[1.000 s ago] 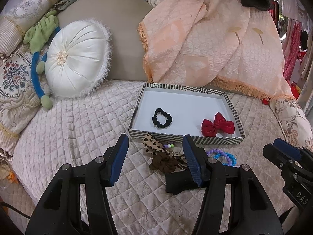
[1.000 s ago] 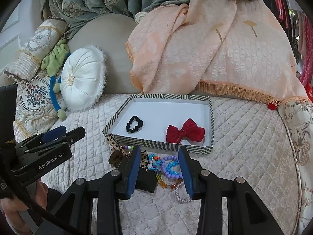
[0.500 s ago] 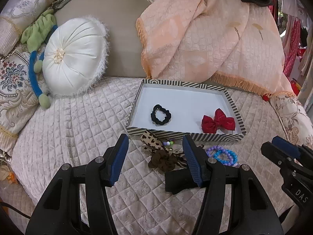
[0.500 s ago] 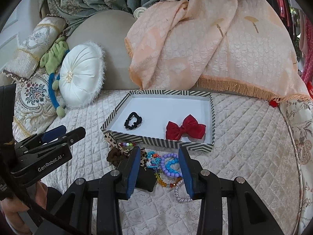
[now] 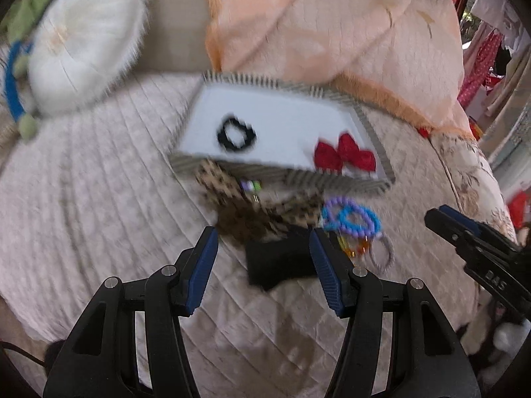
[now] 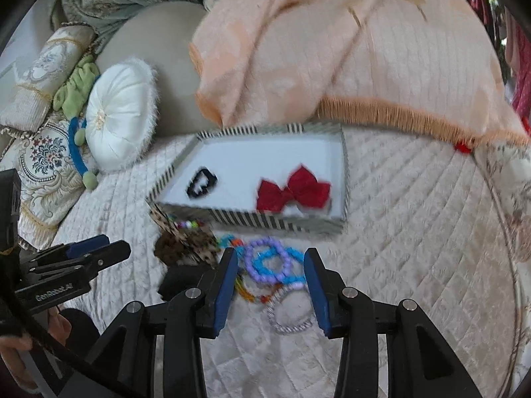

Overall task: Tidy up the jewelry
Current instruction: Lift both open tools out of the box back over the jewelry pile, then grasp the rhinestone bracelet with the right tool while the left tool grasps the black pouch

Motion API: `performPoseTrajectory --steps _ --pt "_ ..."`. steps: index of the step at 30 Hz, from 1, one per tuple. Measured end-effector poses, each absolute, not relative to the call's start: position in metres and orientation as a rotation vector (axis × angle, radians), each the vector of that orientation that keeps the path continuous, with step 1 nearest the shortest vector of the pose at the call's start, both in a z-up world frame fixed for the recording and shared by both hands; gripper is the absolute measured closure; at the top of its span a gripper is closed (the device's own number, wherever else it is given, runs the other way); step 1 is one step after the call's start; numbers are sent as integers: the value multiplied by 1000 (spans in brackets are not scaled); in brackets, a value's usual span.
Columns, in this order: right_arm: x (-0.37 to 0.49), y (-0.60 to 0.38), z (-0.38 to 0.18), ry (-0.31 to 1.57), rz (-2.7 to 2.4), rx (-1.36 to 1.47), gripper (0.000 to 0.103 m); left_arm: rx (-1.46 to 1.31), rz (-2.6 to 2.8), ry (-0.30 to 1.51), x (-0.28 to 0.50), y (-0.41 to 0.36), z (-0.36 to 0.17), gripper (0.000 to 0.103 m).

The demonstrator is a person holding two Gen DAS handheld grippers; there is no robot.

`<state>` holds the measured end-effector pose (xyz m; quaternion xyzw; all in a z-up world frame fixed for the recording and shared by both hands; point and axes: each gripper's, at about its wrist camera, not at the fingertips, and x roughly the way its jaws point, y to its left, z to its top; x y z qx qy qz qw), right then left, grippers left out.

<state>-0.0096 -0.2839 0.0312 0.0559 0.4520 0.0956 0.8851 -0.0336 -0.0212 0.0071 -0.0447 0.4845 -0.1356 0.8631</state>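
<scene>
Both hand-held grippers have dropped toward the jewelry pile (image 6: 265, 265) at the tray's (image 6: 252, 220) six o'clock, left (image 5: 264, 248) wide, right (image 6: 270, 270) narrower, both empty, so a pick seems imminent.

A quilted bedspread (image 6: 415, 232) is shown carrying a striped-rimmed tray (image 6: 265, 222) at centre. Directly on the quilt at the tray's 6 o'clock edge are heaped bead bracelets (image 6: 268, 262), a leopard-print bow (image 6: 186, 242) and a black item (image 5: 282, 262). A white round cushion (image 6: 116, 116) is seen at 10 o'clock.
</scene>
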Motion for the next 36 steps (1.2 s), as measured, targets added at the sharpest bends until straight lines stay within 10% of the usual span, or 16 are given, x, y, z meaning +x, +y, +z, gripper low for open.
performPoseTrajectory --steps 18,20,25,36 --pt "7 -312 -69 1073 131 87 65 -277 -305 1205 0 -33 -73 35" --pt "5 -313 -71 1057 132 77 78 -264 -327 1192 -1 -36 -73 60" --pt "0 -318 -67 1045 150 80 96 -234 -342 1184 -6 -35 -68 89" --pt "-9 -319 -11 940 186 118 96 -229 -425 1079 -29 -27 -4 92"
